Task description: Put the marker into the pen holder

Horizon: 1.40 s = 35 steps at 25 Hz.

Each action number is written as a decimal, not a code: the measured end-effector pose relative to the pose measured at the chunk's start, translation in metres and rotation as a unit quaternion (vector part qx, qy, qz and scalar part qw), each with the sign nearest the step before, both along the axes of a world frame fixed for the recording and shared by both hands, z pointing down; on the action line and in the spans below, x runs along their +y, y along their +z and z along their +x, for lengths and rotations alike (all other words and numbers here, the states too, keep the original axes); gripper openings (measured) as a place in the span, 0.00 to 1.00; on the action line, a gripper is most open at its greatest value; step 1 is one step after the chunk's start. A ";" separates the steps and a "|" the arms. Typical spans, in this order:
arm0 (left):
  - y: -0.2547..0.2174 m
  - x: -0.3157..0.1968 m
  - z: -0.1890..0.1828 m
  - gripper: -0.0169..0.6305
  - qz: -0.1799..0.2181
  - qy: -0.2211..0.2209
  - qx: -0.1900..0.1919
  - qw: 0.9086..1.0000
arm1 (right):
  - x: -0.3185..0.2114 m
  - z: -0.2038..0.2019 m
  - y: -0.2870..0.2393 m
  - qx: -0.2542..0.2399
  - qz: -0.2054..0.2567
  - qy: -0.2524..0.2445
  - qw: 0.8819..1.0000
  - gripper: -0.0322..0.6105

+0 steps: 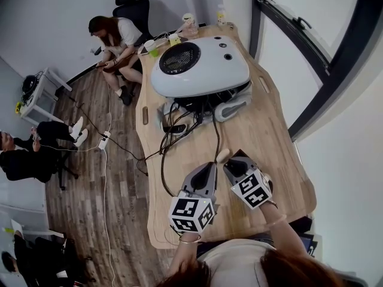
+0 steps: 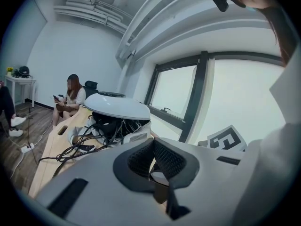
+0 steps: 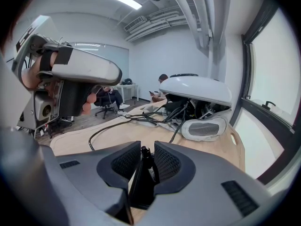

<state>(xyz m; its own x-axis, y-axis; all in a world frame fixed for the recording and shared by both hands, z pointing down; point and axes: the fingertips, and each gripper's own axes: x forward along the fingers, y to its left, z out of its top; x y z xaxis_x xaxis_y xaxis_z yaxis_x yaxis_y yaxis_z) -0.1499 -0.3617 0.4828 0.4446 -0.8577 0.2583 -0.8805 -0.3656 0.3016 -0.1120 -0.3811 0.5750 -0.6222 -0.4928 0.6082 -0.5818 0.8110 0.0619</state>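
Observation:
My right gripper (image 3: 147, 145) is shut on a black marker (image 3: 146, 162), which stands upright between its ribbed pads. In the head view, the right gripper (image 1: 234, 160) and left gripper (image 1: 207, 169) hover side by side over the near end of the wooden table (image 1: 269, 136). The left gripper (image 2: 153, 139) points up and away, its pads meeting at the tips, with nothing clearly between them. A small beige rounded thing (image 1: 222, 155) shows between the two gripper tips; I cannot tell what it is. No pen holder shows clearly in any view.
A large white domed machine (image 1: 200, 64) fills the table's middle, with a tangle of black cables (image 1: 179, 127) in front of it. Cups and small items (image 1: 157, 45) sit at the far end. People sit on chairs (image 1: 114, 37) at the left. A power strip (image 1: 103, 140) lies on the floor.

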 end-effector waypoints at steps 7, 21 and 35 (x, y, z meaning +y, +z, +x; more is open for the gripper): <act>-0.005 0.004 0.001 0.05 0.006 -0.004 -0.004 1.000 | 0.005 0.001 -0.012 -0.020 0.000 0.000 1.000 0.23; -0.018 0.020 -0.001 0.05 0.023 -0.021 -0.022 0.999 | 0.013 0.020 -0.042 -0.059 0.032 0.024 0.997 0.17; -0.030 0.050 0.005 0.05 0.039 -0.042 -0.042 0.997 | 0.042 0.039 -0.089 -0.089 0.091 0.024 0.992 0.10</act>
